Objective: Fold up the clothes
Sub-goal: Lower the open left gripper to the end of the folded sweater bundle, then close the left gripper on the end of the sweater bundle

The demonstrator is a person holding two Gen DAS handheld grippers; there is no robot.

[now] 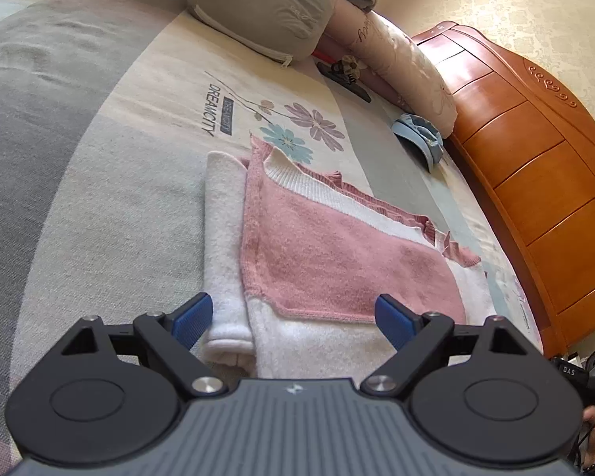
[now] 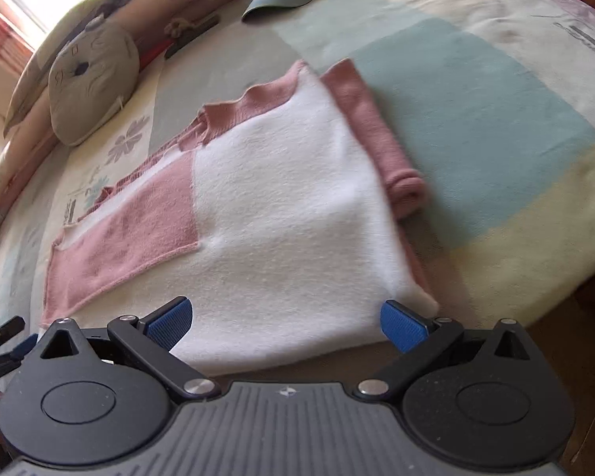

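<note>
On the bed [image 1: 99, 182] lies the pink-and-white sweater [image 1: 329, 254], sleeves tucked in. It looks soft, light and floppy (best pinched at the near hem corners). Left claw [image 1: 293, 323] spread above the left hem; right claw [image 2: 287, 323] spread and empty, tilted down over the right hem.

left wrist view: sits on the left gripper [image 1: 293, 323], low and close over the near hem of the sweater [image 1: 337, 246], facing up the bed [image 1: 79, 158] toward the pillows [image 1: 258, 8] and wooden headboard [image 1: 535, 166].
right wrist view: sits on the right gripper [image 2: 285, 325], close above the sweater's [image 2: 281, 206] other side, tilted down.
shared: sweater, blue cap [image 1: 420, 135], grey cushion [image 2: 91, 79], flowered bedspread.
</note>
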